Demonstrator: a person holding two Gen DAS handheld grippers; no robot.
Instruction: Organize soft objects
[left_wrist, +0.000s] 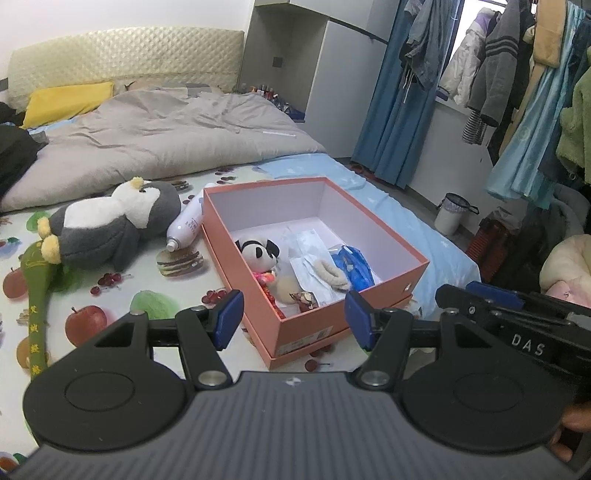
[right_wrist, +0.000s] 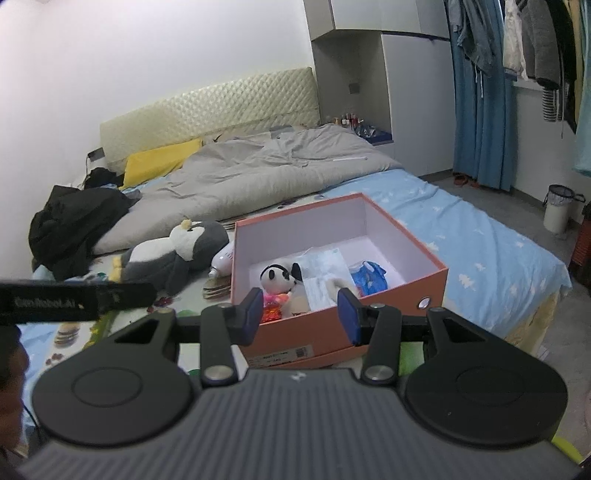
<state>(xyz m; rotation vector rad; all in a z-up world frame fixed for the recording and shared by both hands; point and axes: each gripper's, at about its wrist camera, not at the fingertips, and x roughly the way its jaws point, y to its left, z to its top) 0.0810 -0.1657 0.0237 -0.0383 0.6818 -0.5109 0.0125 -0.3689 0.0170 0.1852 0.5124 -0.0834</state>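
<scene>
An open salmon-pink box (left_wrist: 384, 295) (right_wrist: 413, 284) stands on the bed. Inside lie a small panda plush (left_wrist: 260, 254) (right_wrist: 277, 277), plastic packets (left_wrist: 310, 251) and a blue bag (left_wrist: 352, 266) (right_wrist: 369, 277). A grey-and-white penguin plush (left_wrist: 114, 221) (right_wrist: 173, 251) lies on the mat left of the box, next to a white bottle (left_wrist: 186, 225) and a burger-shaped toy (left_wrist: 180, 263). A green padded stick (left_wrist: 37, 291) lies further left. My left gripper (left_wrist: 293, 319) hovers open before the box's near corner, holding nothing. My right gripper (right_wrist: 301, 315) is open too, empty, in front of the box's near wall.
A grey quilt (left_wrist: 166, 133) and a yellow pillow (left_wrist: 66, 99) cover the head of the bed. Black clothes (right_wrist: 74, 225) pile at the left edge. Clothes hang on a rack (left_wrist: 517, 74) to the right, with a white bin (left_wrist: 450, 214) on the floor.
</scene>
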